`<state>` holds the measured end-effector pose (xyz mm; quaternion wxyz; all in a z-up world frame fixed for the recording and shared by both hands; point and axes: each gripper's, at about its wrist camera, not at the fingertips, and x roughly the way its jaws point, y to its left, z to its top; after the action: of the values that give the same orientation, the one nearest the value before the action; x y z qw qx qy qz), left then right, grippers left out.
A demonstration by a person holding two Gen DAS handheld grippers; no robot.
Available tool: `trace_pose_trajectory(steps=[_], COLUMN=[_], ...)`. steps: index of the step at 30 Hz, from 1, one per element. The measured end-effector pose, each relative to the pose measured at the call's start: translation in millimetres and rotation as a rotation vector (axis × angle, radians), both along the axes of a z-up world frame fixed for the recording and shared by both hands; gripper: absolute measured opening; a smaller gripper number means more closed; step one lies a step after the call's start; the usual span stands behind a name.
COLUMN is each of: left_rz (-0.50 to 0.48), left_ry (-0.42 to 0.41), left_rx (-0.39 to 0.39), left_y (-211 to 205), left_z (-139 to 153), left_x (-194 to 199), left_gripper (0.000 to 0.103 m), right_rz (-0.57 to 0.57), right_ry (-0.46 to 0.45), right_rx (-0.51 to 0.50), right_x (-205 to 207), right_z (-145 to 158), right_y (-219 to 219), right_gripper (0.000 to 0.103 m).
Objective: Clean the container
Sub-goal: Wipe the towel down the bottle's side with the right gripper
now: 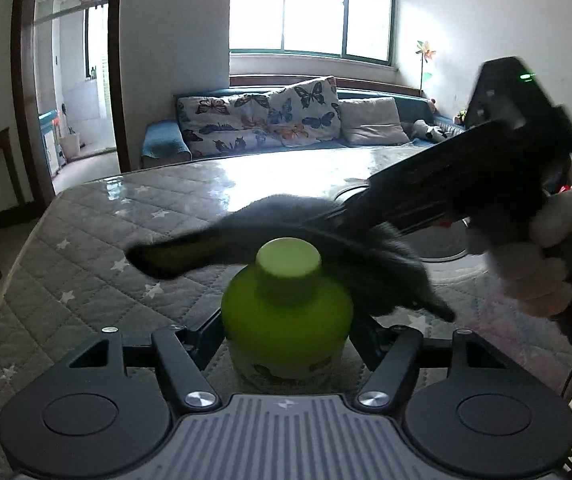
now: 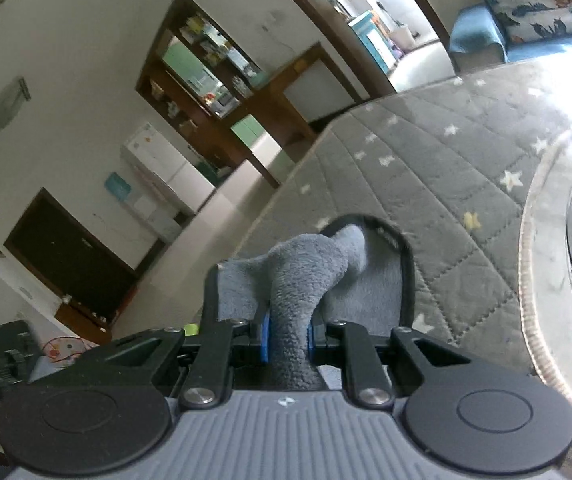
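Two fingers of the left gripper [image 1: 286, 336] clasp the round green bottle [image 1: 287, 312], capped so its contents are hidden, standing on the quilted, star-printed table cover [image 1: 86, 240] near its close edge. Just beyond, the right gripper [image 2: 288, 332], clenched on a fuzzy grey cloth [image 1: 270, 232], drapes it behind the cap [image 1: 288, 258]. Open cover stretches left and toward the far edge.

Bright window [image 1: 314, 8] above blue sofa [image 1: 286, 120]

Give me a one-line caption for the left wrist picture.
Left gripper clamps a green bottle while the right gripper sweeps a grey cloth over it.
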<state>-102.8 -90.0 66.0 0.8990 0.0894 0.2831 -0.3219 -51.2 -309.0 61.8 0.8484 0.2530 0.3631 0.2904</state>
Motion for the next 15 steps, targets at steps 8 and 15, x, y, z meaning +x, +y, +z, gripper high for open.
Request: trace_pose_trajectory(steps=[8,15], left_rz=[0.001,0.023], left_ry=[0.019,0.016], left_rx=[0.002,0.019], left_y=[3,14], left_z=[3,7], left_x=[2,2], left_gripper=[0.071,0.072], right_rz=[0.012,0.057], right_ry=[0.090,0.090], right_rx=[-0.032,-0.134], right_x=[15,0], right_z=[-32,-40], right_y=[4,16], right_gripper=[0.015,0.015])
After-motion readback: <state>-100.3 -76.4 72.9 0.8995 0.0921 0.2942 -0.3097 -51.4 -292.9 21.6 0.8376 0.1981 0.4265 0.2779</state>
